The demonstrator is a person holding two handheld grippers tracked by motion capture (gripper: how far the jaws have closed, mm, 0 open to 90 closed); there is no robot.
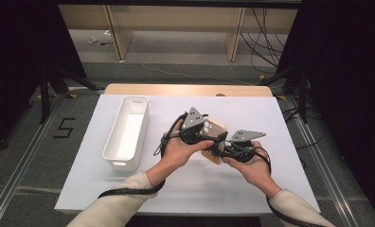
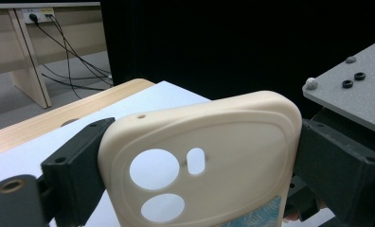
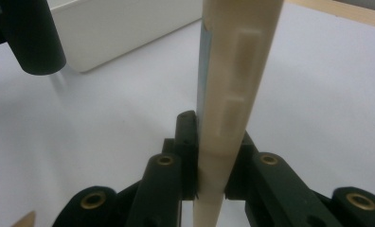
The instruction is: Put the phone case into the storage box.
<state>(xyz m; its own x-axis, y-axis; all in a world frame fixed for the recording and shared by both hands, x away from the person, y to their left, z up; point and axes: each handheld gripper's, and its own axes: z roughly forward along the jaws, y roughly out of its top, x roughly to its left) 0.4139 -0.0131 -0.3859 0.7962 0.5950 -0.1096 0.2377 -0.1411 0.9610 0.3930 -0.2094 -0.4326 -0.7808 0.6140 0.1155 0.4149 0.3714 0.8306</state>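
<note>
Your right gripper (image 3: 209, 189) has its fingers clamped tight on the thin edge of the cream phone case (image 1: 213, 140). The left gripper (image 2: 195, 165) has fingers wide, hugging the case's two sides. The case sits just right of the white bin (image 1: 127, 132), above the tabletop (image 1: 280, 142), long axis running from its camera-hole end down to the right gripper.

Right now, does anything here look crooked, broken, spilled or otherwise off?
Nothing stands out. The cream phone case is held off the table, whole, with clean cutouts. The right gripper pinches its thin edge; the left gripper straddles its width. The white bin sits upright on the white table cover, and nothing is spilled.
</note>
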